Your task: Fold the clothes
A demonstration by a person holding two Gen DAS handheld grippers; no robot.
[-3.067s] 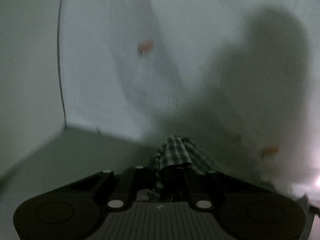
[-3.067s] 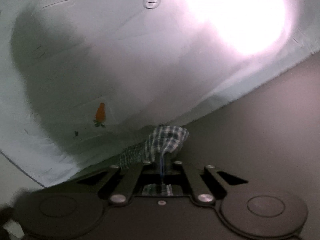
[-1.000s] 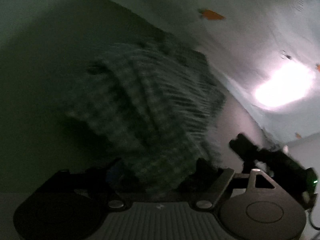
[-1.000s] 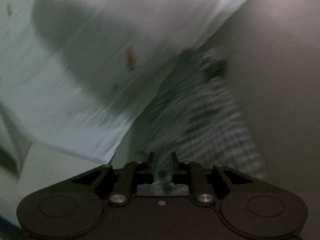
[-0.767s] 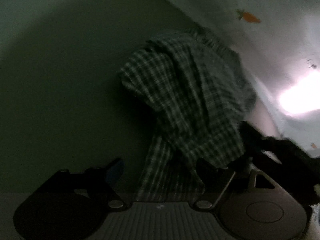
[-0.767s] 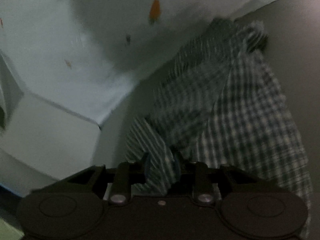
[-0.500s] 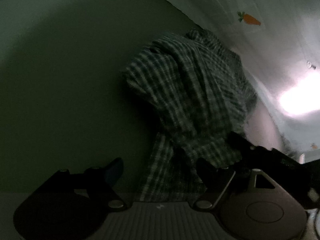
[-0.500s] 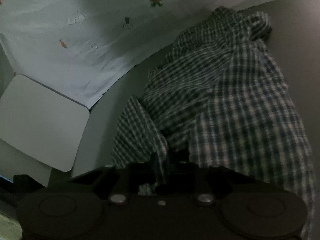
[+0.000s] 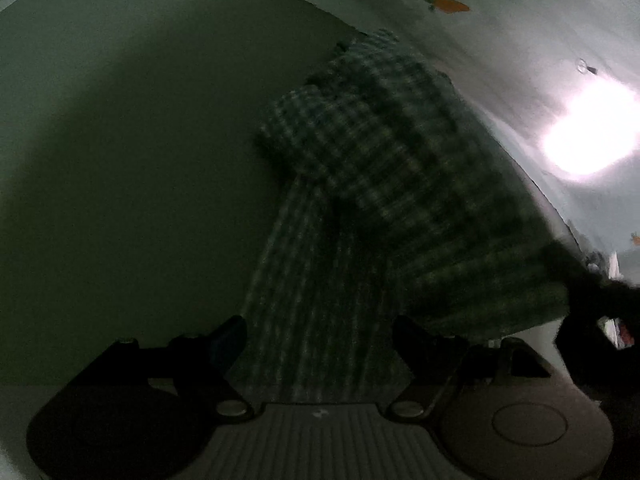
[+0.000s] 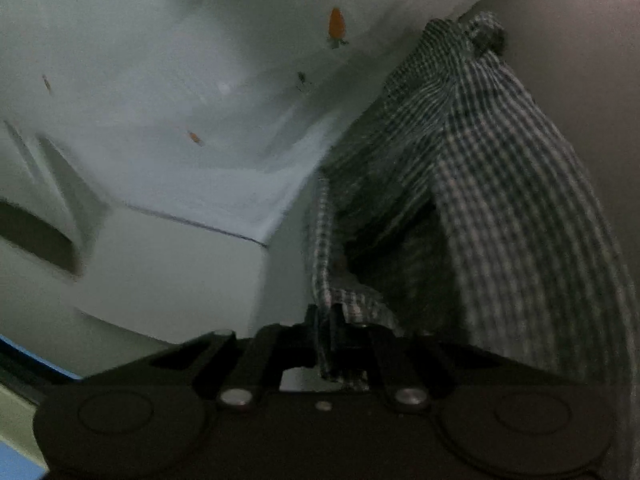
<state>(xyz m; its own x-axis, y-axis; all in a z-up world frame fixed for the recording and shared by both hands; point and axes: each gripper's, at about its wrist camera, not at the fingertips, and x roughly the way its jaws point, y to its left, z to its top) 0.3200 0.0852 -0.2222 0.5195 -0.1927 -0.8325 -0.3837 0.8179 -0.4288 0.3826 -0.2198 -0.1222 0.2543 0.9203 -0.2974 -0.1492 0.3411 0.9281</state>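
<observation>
On the dark worktop lies a crumpled checked shirt, blurred, running between the spread fingers of the left tool. Further right, the right tool pinches the shirt's hem beside a carrot-print sheet.

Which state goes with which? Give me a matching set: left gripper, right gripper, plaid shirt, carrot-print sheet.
Things:
1. left gripper
2. right gripper
3. plaid shirt
4. carrot-print sheet

States:
A. pale backdrop behind the garment
B. jaws wide apart, cloth running between them
C. jaws closed on a cloth edge
D. hanging bunched, not yet folded

Pairs: 1-B, 2-C, 3-D, 4-A
</observation>
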